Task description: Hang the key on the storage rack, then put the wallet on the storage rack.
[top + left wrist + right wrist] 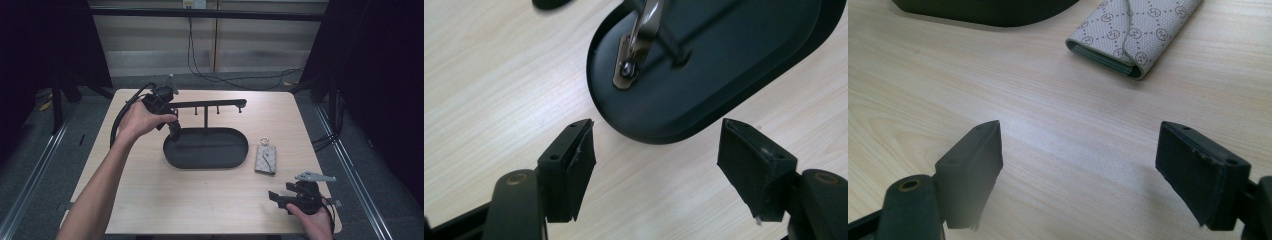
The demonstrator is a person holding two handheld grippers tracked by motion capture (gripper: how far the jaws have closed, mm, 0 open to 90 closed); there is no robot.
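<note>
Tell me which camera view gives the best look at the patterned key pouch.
The right gripper view: the key pouch lies close ahead, its monogram pattern and flap edge sharp, though the picture's top cuts it off. The high view shows it whole but small, right of the black tray, with its ring.

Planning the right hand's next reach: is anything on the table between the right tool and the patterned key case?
Nothing visible. In the right gripper view, bare wood lies between the open right tool and the key case. The black tray sits off to the side, apart from the case.
</note>
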